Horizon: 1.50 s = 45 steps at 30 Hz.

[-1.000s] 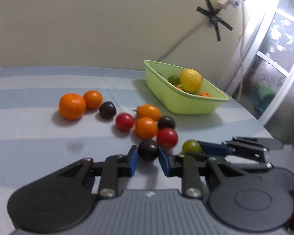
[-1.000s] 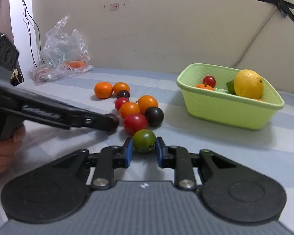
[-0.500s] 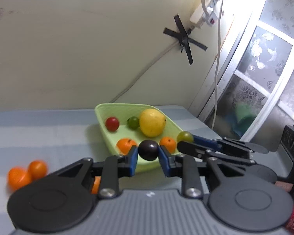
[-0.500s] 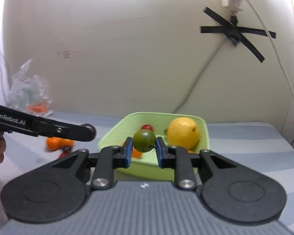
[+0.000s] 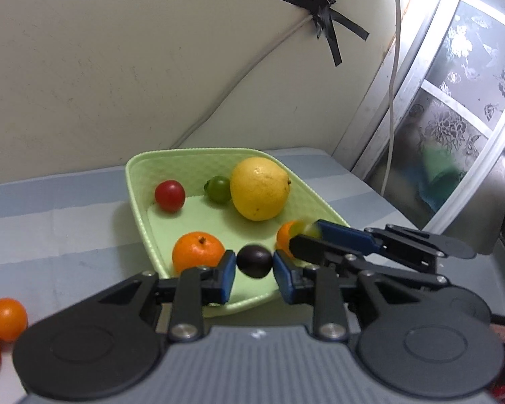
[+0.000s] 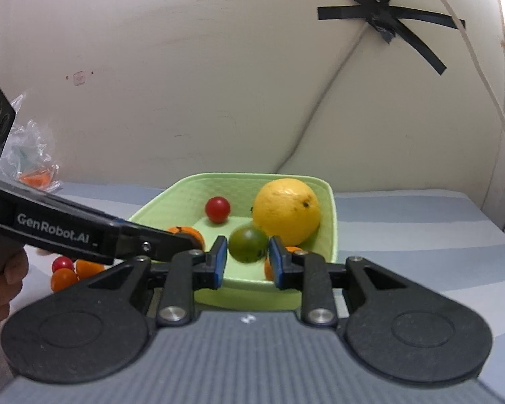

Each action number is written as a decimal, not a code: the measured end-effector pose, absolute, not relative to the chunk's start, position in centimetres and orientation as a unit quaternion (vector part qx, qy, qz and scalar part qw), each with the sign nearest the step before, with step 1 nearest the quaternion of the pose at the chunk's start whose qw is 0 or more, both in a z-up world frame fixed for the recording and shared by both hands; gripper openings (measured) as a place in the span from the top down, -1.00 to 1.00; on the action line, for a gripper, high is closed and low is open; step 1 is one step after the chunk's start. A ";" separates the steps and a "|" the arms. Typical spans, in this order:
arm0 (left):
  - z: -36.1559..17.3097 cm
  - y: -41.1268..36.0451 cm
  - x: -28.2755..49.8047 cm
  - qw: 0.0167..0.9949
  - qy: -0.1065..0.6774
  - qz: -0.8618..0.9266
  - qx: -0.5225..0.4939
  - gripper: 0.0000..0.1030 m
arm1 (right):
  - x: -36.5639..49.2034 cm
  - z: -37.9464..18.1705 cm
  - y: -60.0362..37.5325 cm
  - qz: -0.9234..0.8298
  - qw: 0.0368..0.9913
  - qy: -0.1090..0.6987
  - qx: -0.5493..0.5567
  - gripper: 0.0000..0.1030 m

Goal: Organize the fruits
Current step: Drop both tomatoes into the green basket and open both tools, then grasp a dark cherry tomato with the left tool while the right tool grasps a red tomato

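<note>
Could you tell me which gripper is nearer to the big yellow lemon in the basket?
Right. The right gripper sits just in front of the lemon; the left gripper hangs over the basket's near edge, beside the orange.

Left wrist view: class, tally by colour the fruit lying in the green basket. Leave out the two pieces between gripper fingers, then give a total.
red fruit: 1
green fruit: 1
yellow fruit: 1
orange fruit: 2, one partly hidden behind a gripper finger
Total: 5
</note>
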State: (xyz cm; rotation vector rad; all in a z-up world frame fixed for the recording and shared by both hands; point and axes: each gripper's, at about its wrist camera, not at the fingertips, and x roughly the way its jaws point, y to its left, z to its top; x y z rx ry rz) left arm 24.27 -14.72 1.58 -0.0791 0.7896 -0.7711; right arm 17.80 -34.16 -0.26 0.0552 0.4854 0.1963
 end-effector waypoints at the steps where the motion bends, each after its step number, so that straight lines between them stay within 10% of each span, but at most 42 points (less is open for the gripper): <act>1: 1.8 -14.4 24.2 0.851 0.374 -0.366 -0.043 0.45 | 17.6 -0.2 -34.2 0.097 0.966 0.238 0.031 0.36; 26: 0.8 -0.1 17.6 0.874 0.360 -0.302 -0.125 0.32 | 12.7 -1.3 -25.2 0.250 0.922 0.295 0.036 0.22; 45: 0.2 -9.1 15.5 0.894 0.321 -0.307 0.054 0.28 | 10.5 -2.2 -29.8 0.170 0.937 0.303 0.027 0.38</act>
